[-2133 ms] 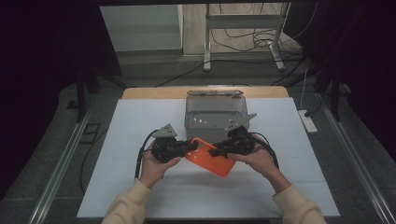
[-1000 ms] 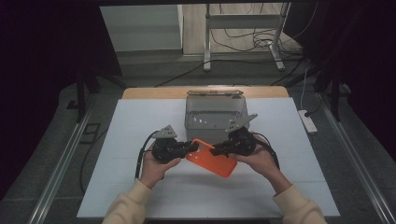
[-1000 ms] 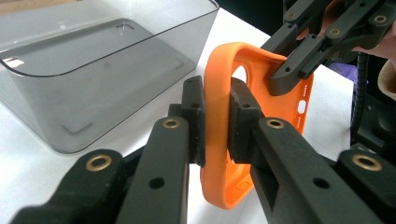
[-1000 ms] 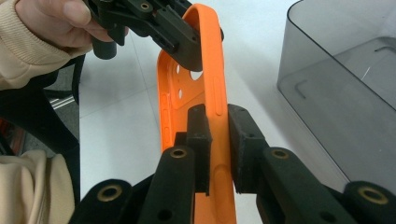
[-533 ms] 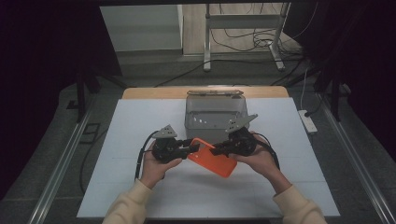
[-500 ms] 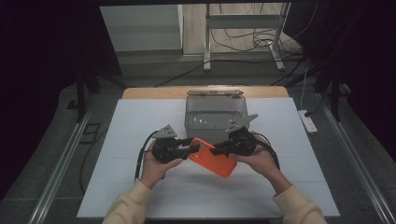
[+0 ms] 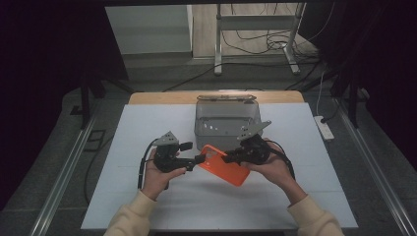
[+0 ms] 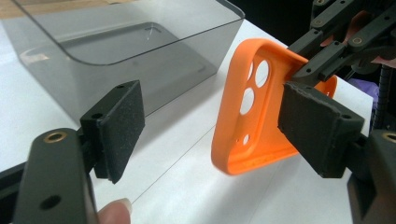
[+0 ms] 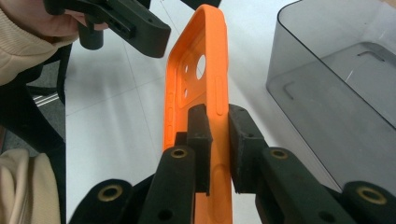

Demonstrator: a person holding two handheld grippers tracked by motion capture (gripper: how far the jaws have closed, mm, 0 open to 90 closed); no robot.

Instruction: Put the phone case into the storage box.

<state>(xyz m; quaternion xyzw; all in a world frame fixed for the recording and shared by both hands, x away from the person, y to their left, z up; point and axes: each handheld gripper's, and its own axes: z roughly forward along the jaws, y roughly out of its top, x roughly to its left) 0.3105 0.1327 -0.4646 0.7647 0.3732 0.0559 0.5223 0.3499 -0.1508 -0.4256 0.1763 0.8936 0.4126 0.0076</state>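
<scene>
Orange phone case (image 7: 227, 164) is clamped edgewise by right gripper (image 9: 215, 122); left gripper (image 8: 210, 126) is held wide open, empty. Transfer into grey bin (image 7: 226, 120) is judged next.

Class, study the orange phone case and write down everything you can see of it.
The orange phone case looks like soft matte plastic or rubber, with a raised rim, round camera cut-outs at one end and button bumps along its side. It is held off the white table, standing on edge, in front of the grey bin. The right gripper clamps its side wall. The left gripper stands open around its camera end.
</scene>
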